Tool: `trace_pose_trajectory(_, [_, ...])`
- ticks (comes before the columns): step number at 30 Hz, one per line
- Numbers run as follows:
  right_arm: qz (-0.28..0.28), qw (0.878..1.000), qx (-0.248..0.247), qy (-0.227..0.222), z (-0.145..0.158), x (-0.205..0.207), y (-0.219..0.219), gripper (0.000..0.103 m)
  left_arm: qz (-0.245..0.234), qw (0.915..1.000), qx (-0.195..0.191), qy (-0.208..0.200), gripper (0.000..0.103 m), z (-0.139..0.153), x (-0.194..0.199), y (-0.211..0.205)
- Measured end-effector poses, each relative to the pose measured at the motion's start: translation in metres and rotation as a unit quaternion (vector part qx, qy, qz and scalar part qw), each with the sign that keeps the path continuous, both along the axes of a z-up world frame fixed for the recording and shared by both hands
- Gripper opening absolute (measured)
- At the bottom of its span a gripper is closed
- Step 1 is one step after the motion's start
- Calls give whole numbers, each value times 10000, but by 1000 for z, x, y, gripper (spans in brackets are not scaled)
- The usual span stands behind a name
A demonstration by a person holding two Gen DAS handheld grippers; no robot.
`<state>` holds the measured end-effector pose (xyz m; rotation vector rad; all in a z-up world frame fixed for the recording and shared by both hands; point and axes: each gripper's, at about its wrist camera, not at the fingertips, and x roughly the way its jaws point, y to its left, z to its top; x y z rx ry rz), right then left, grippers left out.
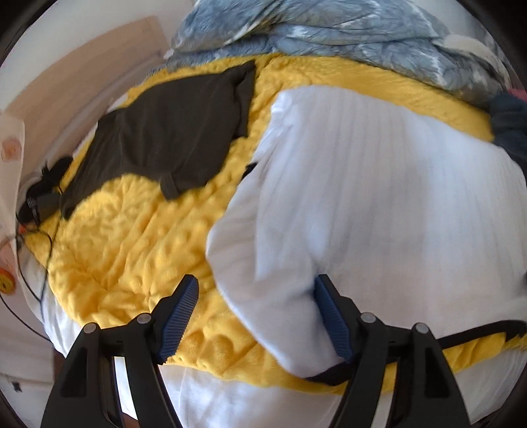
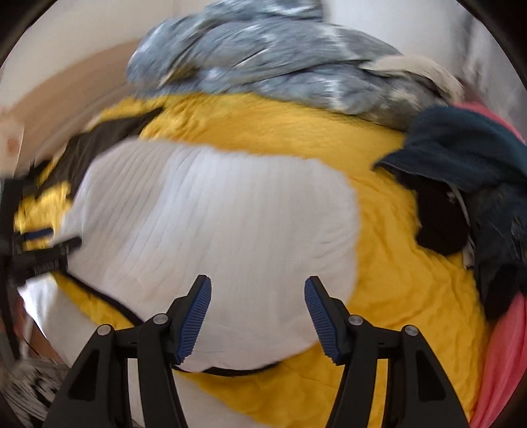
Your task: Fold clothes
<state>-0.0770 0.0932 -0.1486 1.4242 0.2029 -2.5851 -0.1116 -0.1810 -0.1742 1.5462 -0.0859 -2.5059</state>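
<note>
A white ribbed garment (image 1: 362, 197) lies spread on a yellow quilted blanket (image 1: 125, 237), with a black trim strip along its near edge. My left gripper (image 1: 257, 293) hovers open over its left near corner; a fold of the white cloth lies between the fingers, not pinched. A dark brown garment (image 1: 164, 131) lies flat further left. In the right wrist view the white garment (image 2: 214, 224) fills the centre, and my right gripper (image 2: 257, 293) hangs open above its near edge with nothing held. The other gripper (image 2: 46, 243) shows at that view's left edge.
A crumpled blue-grey duvet (image 1: 329, 29) is piled at the back. Dark navy and black clothes (image 2: 461, 184) and a pink cloth (image 2: 504, 355) are heaped at the right. Black cables and a small device (image 1: 39, 204) lie at the blanket's left edge, near a wooden headboard (image 1: 82, 66).
</note>
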Motion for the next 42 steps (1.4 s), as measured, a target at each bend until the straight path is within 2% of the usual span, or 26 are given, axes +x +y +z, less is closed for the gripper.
trace_pose_trajectory(2, [129, 9984, 490, -235, -18, 3, -11, 61, 141, 9993, 344, -9, 76, 0, 2, -11])
trace_pose_trajectory(5, [87, 9976, 501, -470, -33, 11, -7, 61, 263, 9975, 565, 330, 76, 14, 10, -18])
trace_pose_trajectory(8, [-118, 9994, 138, -281, -14, 11, 9, 61, 245, 9933, 270, 1098, 75, 47, 23, -15])
trace_pose_trajectory(10, [-255, 9995, -105, -155, -1, 12, 20, 61, 251, 9854, 119, 1682, 75, 71, 31, -16])
trace_pose_trajectory(12, [-507, 9980, -363, 27, 12, 10, 35, 61, 290, 9774, 251, 2080, 77, 88, 32, -22])
trace_pose_trajectory(14, [-792, 9948, -605, 229, 26, 5, 52, 61, 248, 9735, 663, 2176, 77, 97, 23, -28])
trace_pose_trajectory(17, [-1028, 9913, -684, 463, 43, -6, 70, 62, 118, 9734, 808, 2139, 77, 105, -1, -26])
trace_pose_trajectory(20, [-1116, 9896, -669, 608, 54, -23, 83, 62, -48, 9746, 577, 2164, 77, 110, -34, -17])
trace_pose_trajectory(24, [-1251, 9862, -1032, 320, 45, -65, 101, 62, -175, 9778, 876, 1895, 77, 93, -78, -14])
trace_pose_trajectory(27, [-1261, 9887, -794, 182, 31, -90, 96, 62, -365, 9849, 493, 1616, 76, 71, -100, -2])
trace_pose_trajectory(31, [-1185, 9921, -382, 165, 15, -113, 82, 62, -760, 9879, 197, 1336, 76, 49, -111, 13])
trace_pose_trajectory(34, [-963, 9952, -8, 167, 1, -121, 64, 62, -1150, 9849, -273, 1263, 76, 38, -111, 32])
trace_pose_trajectory(36, [-742, 9955, 491, 310, -5, -122, 49, 62, -1350, 9804, -592, 1310, 76, 35, -108, 41])
trace_pose_trajectory(39, [-488, 9935, 904, 486, -10, -122, 33, 62, -1339, 9816, -379, 1309, 77, 37, -108, 33])
trace_pose_trajectory(42, [-333, 9961, 725, 383, -11, -122, 31, 62, -1265, 9834, -104, 1297, 77, 39, -108, 22])
